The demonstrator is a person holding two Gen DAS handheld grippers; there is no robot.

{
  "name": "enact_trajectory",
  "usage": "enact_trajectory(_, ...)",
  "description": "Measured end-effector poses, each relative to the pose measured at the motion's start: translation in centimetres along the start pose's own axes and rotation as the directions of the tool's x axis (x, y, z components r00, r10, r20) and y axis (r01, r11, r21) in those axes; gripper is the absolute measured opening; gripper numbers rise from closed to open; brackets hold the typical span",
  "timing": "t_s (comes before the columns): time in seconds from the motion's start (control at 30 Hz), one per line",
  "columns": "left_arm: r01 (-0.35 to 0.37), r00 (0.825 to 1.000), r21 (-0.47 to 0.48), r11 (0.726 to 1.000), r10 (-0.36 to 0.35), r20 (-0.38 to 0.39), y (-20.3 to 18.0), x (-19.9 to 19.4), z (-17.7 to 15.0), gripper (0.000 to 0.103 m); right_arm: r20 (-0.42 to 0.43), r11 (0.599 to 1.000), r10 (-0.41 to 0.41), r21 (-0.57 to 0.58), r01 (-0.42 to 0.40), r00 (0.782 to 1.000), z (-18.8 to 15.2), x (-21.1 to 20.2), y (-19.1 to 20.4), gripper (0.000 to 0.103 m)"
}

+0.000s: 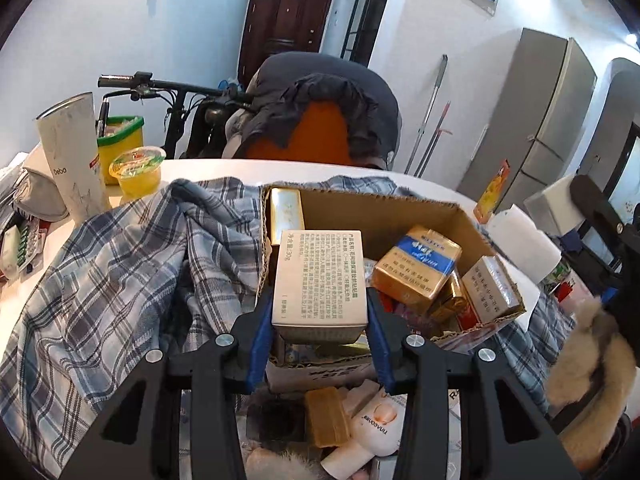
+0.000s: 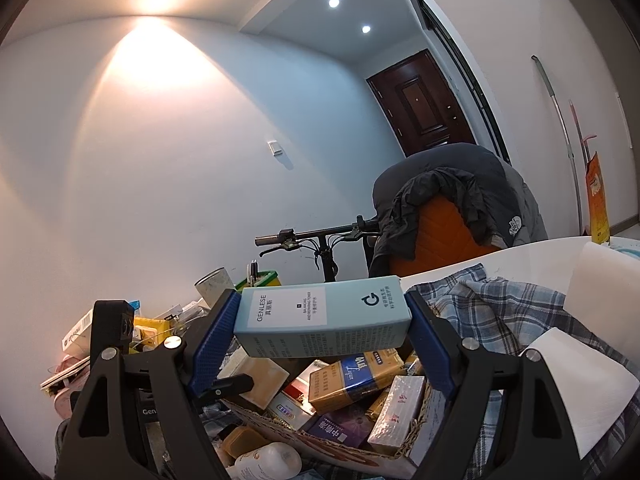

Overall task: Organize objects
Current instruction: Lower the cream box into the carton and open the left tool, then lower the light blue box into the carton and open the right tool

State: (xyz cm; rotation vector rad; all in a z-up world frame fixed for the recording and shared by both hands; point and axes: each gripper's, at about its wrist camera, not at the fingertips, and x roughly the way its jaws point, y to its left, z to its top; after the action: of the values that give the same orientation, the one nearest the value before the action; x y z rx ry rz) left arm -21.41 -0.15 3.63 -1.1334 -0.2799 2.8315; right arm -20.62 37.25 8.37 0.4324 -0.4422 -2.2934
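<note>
My left gripper is shut on a beige printed box, held just above the near left corner of an open cardboard box. Inside that carton lie several gold and blue packs. My right gripper is shut on a light blue GENLESE box, held lengthwise between the blue pads above the same cardboard box of packs. The left gripper shows at the left of the right wrist view.
A plaid shirt covers the white table left of the carton. A tall white cup, a yellow tub and a jelly cup stand at the far left. Paper towel roll lies right. A chair with a jacket stands behind.
</note>
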Motion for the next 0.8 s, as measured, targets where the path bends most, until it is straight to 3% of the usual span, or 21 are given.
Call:
enact_trajectory(0.07, -0.014, 1.000, 0.014, 1.000, 0.014, -0.007, -0.3, 0.1, 0.0, 0.045, -0.007, 1.000, 0.001, 0.000, -0.001, 1.000, -0.1, 0.1, 0.0, 0.081)
enact_trajectory(0.13, -0.011, 1.000, 0.032, 0.999, 0.011, -0.008, -0.7, 0.1, 0.1, 0.055, -0.010, 1.000, 0.000, -0.003, 0.000, 1.000, -0.1, 0.2, 0.0, 0.081)
enact_trajectory(0.2, 0.050, 0.999, 0.047, 0.998, -0.051, 0.011, -1.0, -0.4, 0.1, 0.092, -0.013, 1.000, 0.000, -0.005, 0.000, 1.000, -0.1, 0.3, 0.0, 0.081)
enact_trajectory(0.27, 0.041, 0.997, 0.059, 0.997, -0.045, 0.065, -1.2, -1.3, 0.1, 0.103, -0.017, 1.000, 0.001, -0.004, -0.001, 1.000, -0.2, 0.4, 0.0, 0.081)
enact_trajectory(0.4, -0.007, 0.969, 0.095, 0.995, -0.016, 0.246, -1.2, -4.5, 0.0, 0.103, -0.021, 1.000, 0.001, -0.004, -0.001, 1.000, -0.2, 0.4, -0.1, 0.081)
enact_trajectory(0.6, 0.033, 0.922, 0.029, 0.999, -0.042, 0.385, 1.0, -6.7, -0.2, 0.103, -0.050, 1.000, -0.011, -0.024, 0.010, 0.999, -0.7, 1.0, 0.4, 0.081)
enact_trajectory(0.67, 0.029, 0.922, -0.001, 1.000, -0.027, 0.386, 1.8, -6.4, -0.2, 0.103, -0.064, 0.999, -0.030, -0.045, 0.027, 0.998, -0.9, 1.3, 0.7, 0.081)
enact_trajectory(0.8, 0.054, 0.942, -0.030, 0.998, -0.041, 0.332, 2.9, -5.4, -0.1, 0.103, -0.128, 0.990, -0.103, -0.106, 0.090, 0.986, -1.5, 1.9, 1.5, 0.081)
